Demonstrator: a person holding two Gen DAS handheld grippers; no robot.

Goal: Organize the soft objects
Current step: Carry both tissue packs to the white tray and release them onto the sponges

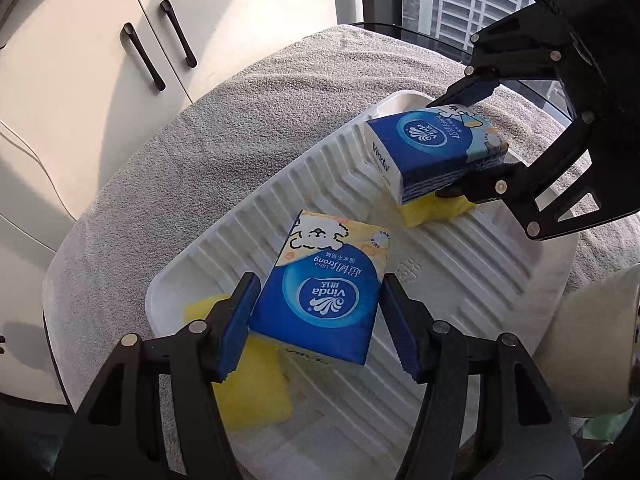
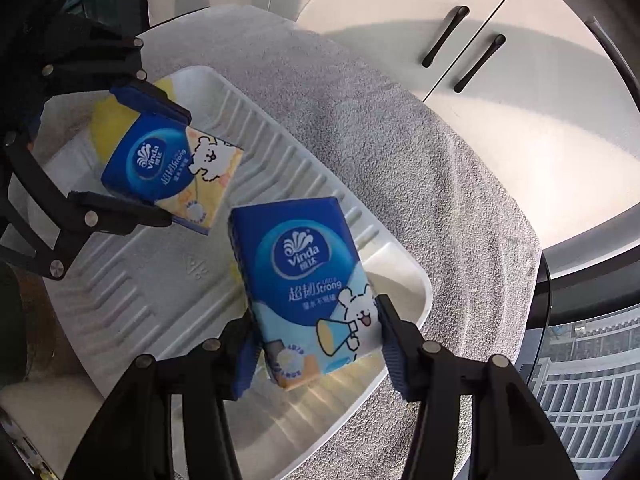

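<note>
Left side first: my left gripper (image 1: 318, 326) is clamped on a blue Vinda tissue pack with a yellow end (image 1: 320, 292), held over the near-left part of the white ribbed tray (image 1: 460, 280), above a yellow sponge (image 1: 252, 392). To the right, my right gripper (image 2: 316, 350) is clamped on a second Vinda pack with a pale blue end (image 2: 304, 284), over the tray's far-right end, with another yellow sponge (image 1: 436, 210) under it. The tray sits on a grey towel (image 1: 260, 120), white cabinet doors (image 1: 100, 40) beyond.
</note>
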